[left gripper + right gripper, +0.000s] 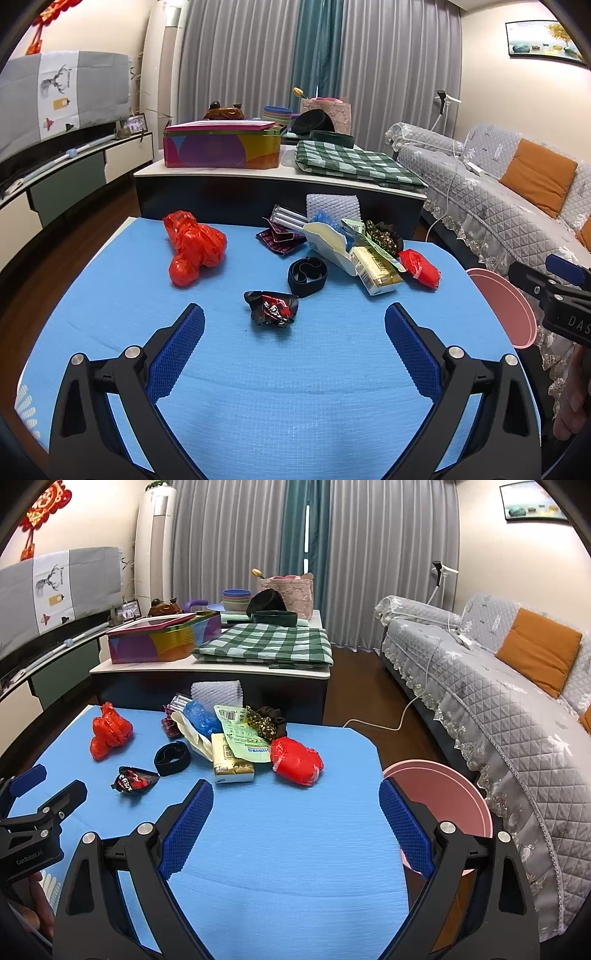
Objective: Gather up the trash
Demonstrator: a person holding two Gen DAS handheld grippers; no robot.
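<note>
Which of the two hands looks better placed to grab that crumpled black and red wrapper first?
The left. In its own view the left gripper is open with the black and red wrapper lying just ahead between its fingers. The right gripper is open too, but the wrapper sits well off to its left.

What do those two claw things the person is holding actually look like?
Both the left gripper and right gripper are matte black plastic frames with silver round bolts. Each finger carries a long blue pad with a fine grid texture. Pale lettering marks their bodies. No cables show.
</note>
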